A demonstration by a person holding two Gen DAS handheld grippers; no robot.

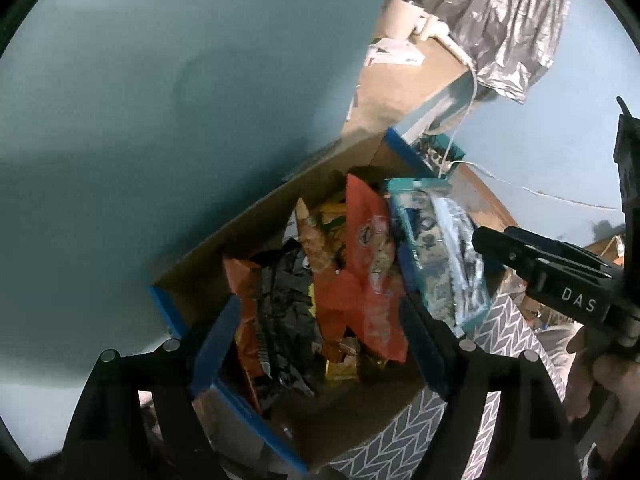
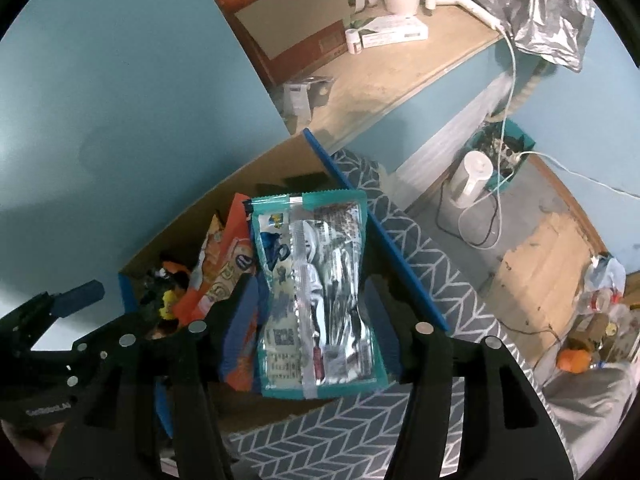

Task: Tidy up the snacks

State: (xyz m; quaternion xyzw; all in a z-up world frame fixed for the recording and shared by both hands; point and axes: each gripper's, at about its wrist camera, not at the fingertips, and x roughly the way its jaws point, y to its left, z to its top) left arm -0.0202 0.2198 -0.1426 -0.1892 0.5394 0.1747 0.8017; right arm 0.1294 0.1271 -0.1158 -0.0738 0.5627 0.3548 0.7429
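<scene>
A cardboard box with blue rims holds several snack packets, among them an orange packet and a black one. My left gripper hovers over the box, jaws wide apart, pads touching nothing. My right gripper is shut on a teal and silver packet, which bulges above and below the pinched waist and sits at the box's right side. In the left wrist view the teal packet stands upright by the right gripper's finger. A left finger shows at the left edge.
The box rests on a grey herringbone fabric. Behind it a wooden shelf carries a carton, a mug and a hair dryer. A white kettle and cables lie on the floor at right. A blue wall stands close on the left.
</scene>
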